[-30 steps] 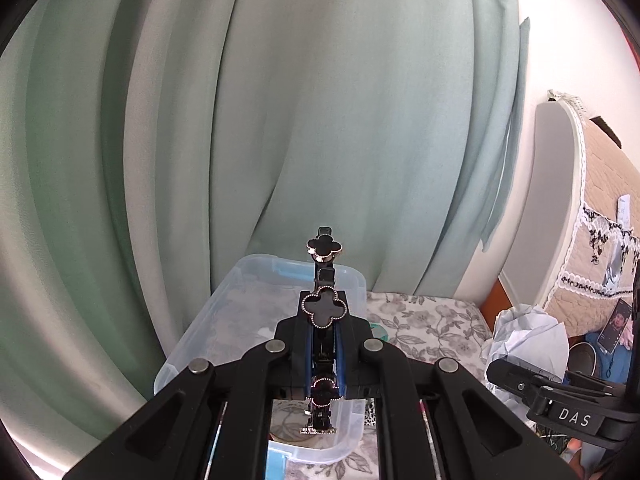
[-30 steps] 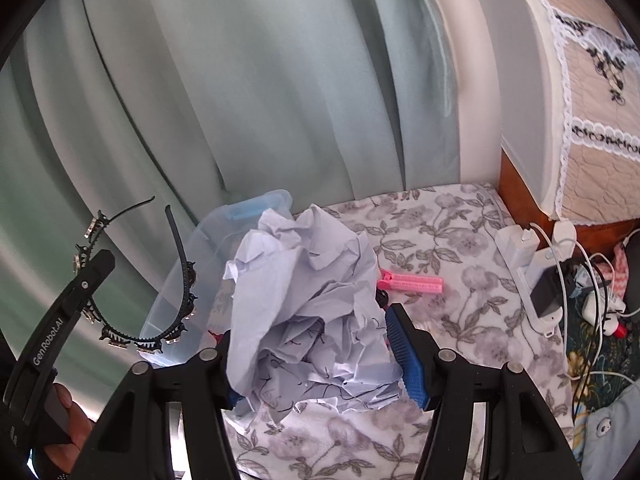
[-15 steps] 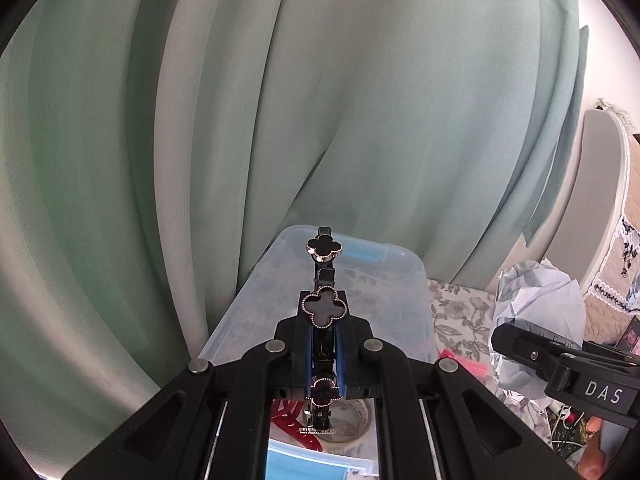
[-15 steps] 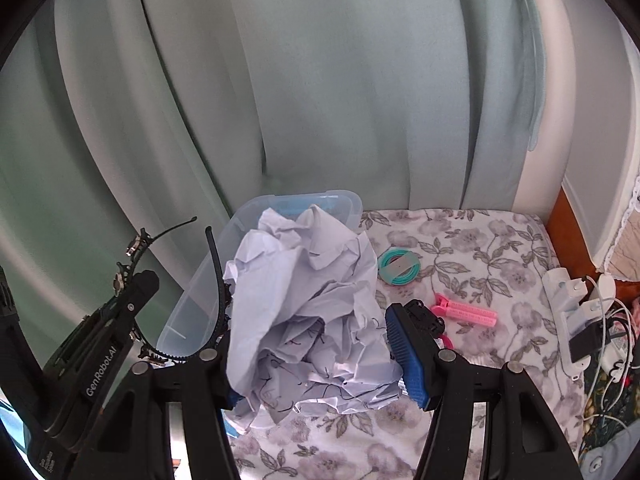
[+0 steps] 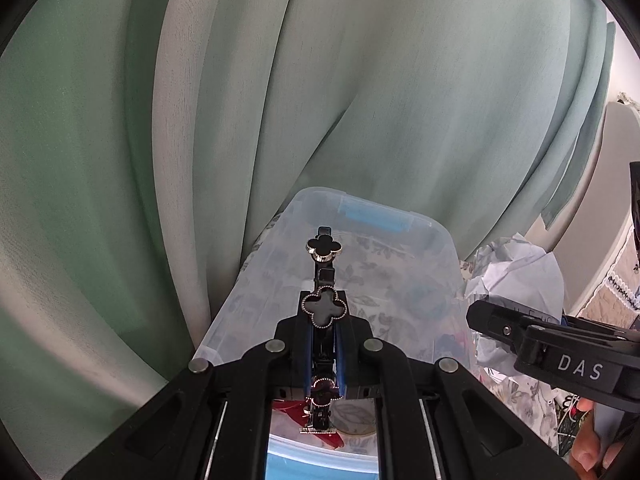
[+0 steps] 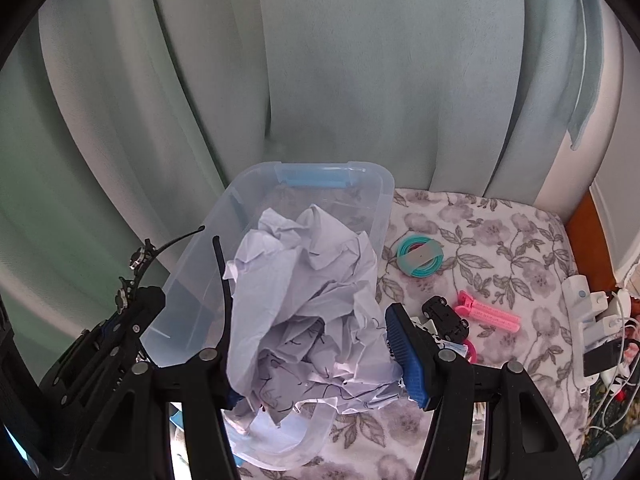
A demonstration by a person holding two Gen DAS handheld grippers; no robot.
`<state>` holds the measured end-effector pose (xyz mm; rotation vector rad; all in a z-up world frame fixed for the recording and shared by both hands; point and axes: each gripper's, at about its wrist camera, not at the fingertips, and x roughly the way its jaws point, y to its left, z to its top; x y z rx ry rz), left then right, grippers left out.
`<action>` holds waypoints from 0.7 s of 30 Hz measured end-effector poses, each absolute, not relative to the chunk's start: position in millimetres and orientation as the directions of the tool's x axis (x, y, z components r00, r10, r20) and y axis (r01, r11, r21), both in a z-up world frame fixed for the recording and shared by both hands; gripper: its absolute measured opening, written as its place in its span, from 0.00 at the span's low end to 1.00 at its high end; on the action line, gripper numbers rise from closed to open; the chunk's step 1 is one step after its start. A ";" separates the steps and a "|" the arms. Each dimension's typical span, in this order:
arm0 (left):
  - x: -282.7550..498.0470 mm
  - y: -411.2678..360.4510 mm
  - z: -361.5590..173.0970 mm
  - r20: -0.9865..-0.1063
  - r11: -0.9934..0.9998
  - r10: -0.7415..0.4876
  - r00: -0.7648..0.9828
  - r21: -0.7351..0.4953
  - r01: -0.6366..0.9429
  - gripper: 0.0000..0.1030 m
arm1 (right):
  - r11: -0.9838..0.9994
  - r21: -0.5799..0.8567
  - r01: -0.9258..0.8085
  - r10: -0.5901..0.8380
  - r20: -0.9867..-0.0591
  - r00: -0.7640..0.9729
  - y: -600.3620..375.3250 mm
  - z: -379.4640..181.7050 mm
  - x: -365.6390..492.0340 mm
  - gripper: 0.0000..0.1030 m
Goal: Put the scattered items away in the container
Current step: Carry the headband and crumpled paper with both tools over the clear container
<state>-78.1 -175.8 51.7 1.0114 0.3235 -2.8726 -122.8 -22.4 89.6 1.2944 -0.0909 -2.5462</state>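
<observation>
My left gripper [image 5: 323,332] is shut on a black headband with clover studs [image 5: 324,308] and holds it above the clear plastic bin [image 5: 400,224]. In the right wrist view the headband [image 6: 222,280] hangs at the bin's left wall [image 6: 192,276]. My right gripper [image 6: 316,356] is shut on a large crumpled ball of white paper [image 6: 308,296] over the bin's near right part. The paper also shows in the left wrist view [image 5: 520,268]. Red items and a tape roll lie in the bin.
On the floral cloth [image 6: 500,240] right of the bin lie a teal coil [image 6: 420,258], a black toy car [image 6: 444,316] and a pink clip [image 6: 490,312]. A power strip with chargers [image 6: 588,328] sits at the far right. Green curtains [image 6: 320,80] hang behind.
Both grippers have swung left toward the bin with their loads. The bin now lies under the headband and the paper ball.
</observation>
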 end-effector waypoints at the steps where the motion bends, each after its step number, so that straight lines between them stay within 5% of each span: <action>1: -78.8 -177.3 50.1 -0.631 -0.975 -0.001 -0.776 -0.172 0.142 0.09 | -0.959 0.177 0.221 -0.273 -0.787 -0.553 -24.3 87.7 -125.6 0.62; 21: -97.8 -175.3 14.2 -0.684 -0.967 0.058 -0.727 -0.219 0.129 0.09 | -0.967 0.097 0.234 -0.204 -0.844 -0.496 -50.2 61.9 -137.6 0.65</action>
